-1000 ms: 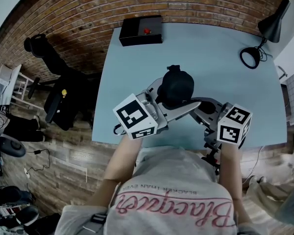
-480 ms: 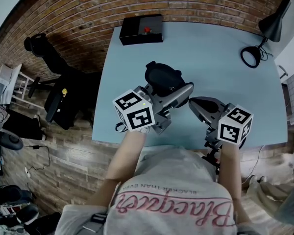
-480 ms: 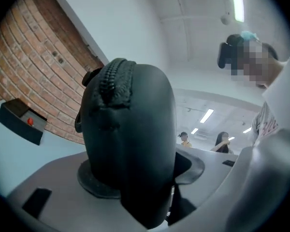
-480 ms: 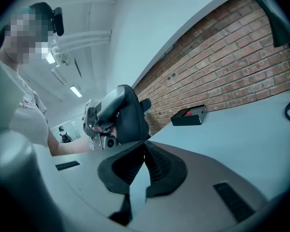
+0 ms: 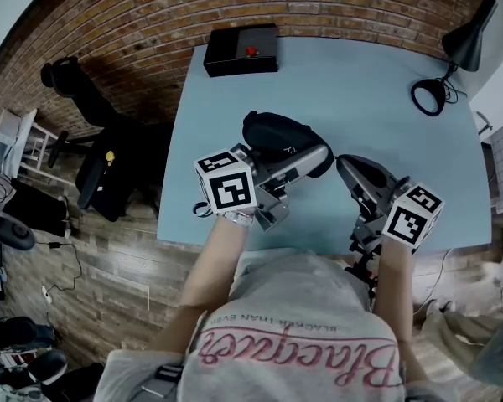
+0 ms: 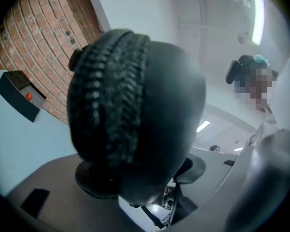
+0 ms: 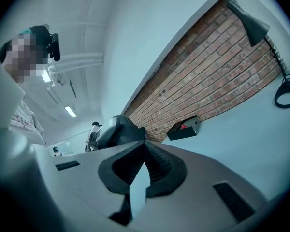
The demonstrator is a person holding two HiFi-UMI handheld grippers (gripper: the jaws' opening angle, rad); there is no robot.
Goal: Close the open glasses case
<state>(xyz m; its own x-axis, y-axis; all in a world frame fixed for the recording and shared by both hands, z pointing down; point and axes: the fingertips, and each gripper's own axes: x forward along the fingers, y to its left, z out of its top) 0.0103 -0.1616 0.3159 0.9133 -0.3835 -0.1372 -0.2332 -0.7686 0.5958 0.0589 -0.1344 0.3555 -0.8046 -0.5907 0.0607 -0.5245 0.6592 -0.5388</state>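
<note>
The black glasses case (image 5: 272, 136) lies closed on the blue table (image 5: 377, 82), its zip seam running along the edge (image 6: 108, 95). My left gripper (image 5: 312, 159) reaches along its near side. The case sits between the jaws, which have just been opening; one pad (image 6: 94, 178) still touches the case and the other stands just off it. My right gripper (image 5: 345, 164) is off to the right of the case, shut and empty, its pads meeting at the tips (image 7: 144, 146). From there the case (image 7: 117, 129) shows beyond the jaws.
A black box with a red button (image 5: 241, 51) stands at the table's far left edge by the brick wall. A black desk lamp (image 5: 465, 44) and its ring-shaped base (image 5: 427, 99) are at the far right. The table's near edge runs just under my hands.
The case went from upright between both grippers to lying flat, farther from me and to the left. The left gripper rolled and its jaws widened. The right gripper drew away to the right.
</note>
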